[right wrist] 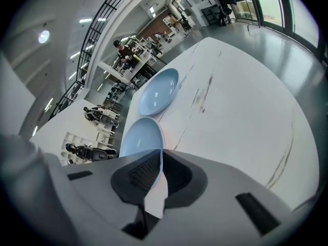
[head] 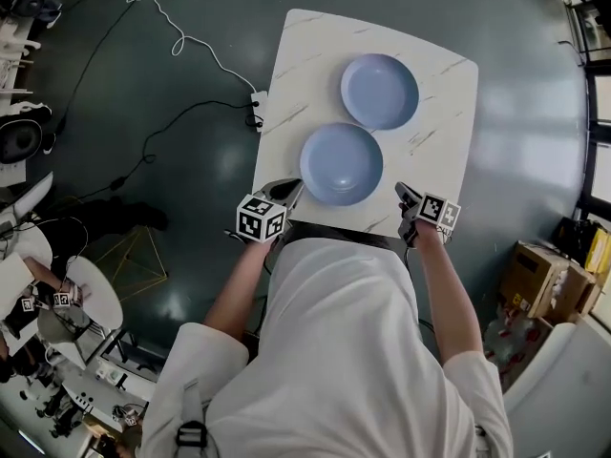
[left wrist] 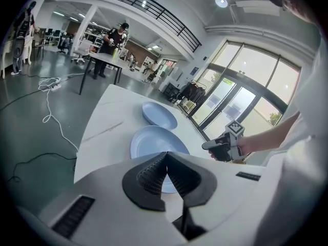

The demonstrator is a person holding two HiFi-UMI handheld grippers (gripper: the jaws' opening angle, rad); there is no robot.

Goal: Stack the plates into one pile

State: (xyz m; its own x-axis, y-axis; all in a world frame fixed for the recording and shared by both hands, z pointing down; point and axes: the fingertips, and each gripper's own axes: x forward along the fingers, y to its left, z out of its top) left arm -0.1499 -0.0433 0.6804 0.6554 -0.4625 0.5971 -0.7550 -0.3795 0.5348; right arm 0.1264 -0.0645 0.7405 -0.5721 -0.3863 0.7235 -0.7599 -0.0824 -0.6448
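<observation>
Head view: two blue plates lie singly on the white marbled table [head: 449, 113], so stacking is judged not yet begun. The near plate [head: 341, 163] is taken as reference. The far plate [head: 380, 91] sits just beyond it and to its right, rims close, contact not determinable. Both plates are upright and empty. The left gripper [head: 294, 189] stands just beside the near plate's near-left rim, jaws clenched together on nothing. The right gripper [head: 401, 190] stands near the near plate's near-right rim with bare table between. Its jaws are drawn almost together, gripping nothing. Step in hand, as judged: approach to the first pick. The next move calls for opening one pair of jaws, seating them over a plate's rim, then carrying that plate level onto the other.
</observation>
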